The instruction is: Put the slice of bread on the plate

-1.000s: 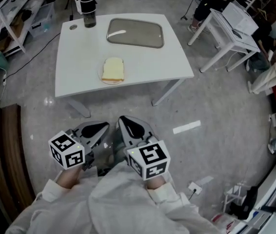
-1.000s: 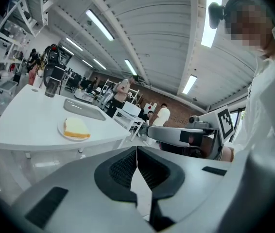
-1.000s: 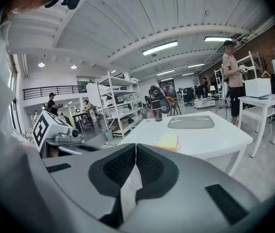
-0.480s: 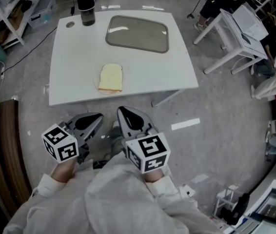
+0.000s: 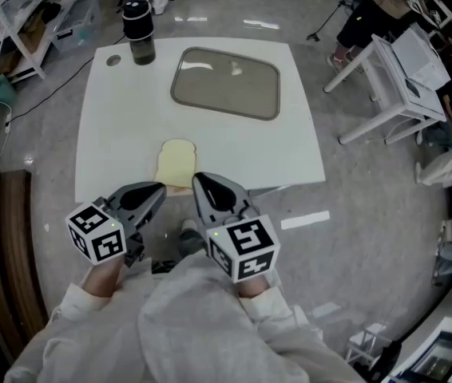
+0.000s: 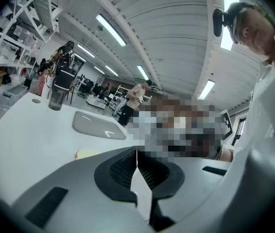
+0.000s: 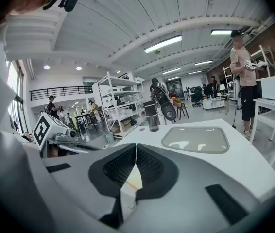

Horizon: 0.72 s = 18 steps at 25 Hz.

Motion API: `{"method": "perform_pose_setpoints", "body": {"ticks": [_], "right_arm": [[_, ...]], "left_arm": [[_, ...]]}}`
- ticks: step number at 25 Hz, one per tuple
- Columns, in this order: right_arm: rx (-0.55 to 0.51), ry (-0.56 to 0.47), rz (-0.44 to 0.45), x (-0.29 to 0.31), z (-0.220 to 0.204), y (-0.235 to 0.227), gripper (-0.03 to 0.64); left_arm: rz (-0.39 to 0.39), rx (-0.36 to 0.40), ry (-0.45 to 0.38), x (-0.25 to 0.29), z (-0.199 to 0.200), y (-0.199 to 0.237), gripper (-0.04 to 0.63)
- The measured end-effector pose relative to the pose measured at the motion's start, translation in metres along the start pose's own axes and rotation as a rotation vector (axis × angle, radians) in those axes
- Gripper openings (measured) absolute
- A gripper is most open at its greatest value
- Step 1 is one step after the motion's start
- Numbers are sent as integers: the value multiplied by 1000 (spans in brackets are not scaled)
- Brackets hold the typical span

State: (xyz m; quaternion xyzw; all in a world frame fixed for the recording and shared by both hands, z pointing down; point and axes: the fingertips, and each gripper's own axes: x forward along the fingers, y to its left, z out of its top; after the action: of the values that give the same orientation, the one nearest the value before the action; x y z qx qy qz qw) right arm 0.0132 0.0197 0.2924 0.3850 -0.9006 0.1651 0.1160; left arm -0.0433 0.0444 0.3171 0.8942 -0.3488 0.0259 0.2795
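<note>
On the far left, shelves [image 5: 6, 6] stand on the gray floor [image 5: 370, 238]. Next comes the white counter [image 5: 114, 126]. At its far left corner stands a dark bottle [image 5: 138, 30], and a small round thing [image 5: 113, 60] lies just beside it.

The left hand-held gripper [image 5: 159, 188] is held low over the floor, at the near edge of the counter. Its two jaws are pressed together and there is nothing between them. It has a cube with black and white squares on its back.

The slice of bread [image 5: 174, 158] lies flat on the counter, close to the near edge, just past the tips of both tools. It touches neither one. I cannot tell if a plate is under it.

The right hand-held gripper [image 5: 199, 180] is next to the left one. Its jaws are pressed together too, and it holds nothing.

A gray tray [image 5: 226, 82] with round corners lies farther back on the counter, well apart from the bread. On the right stands another white table [image 5: 394, 70], with a person [image 5: 374, 10] beside it.
</note>
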Motion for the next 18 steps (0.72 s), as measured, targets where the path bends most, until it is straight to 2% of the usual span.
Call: {"method": "perform_pose_setpoints", "body": {"ticks": [5, 11, 18], "right_arm": [[5, 12, 2, 21, 3, -24, 15], [8, 46, 29, 37, 0, -32, 15], [14, 72, 15, 45, -6, -42, 15]], "left_arm": [[23, -22, -12, 16, 8, 17, 11], [61, -49, -17, 20, 12, 39, 11], [86, -75, -23, 21, 11, 54, 11]]}}
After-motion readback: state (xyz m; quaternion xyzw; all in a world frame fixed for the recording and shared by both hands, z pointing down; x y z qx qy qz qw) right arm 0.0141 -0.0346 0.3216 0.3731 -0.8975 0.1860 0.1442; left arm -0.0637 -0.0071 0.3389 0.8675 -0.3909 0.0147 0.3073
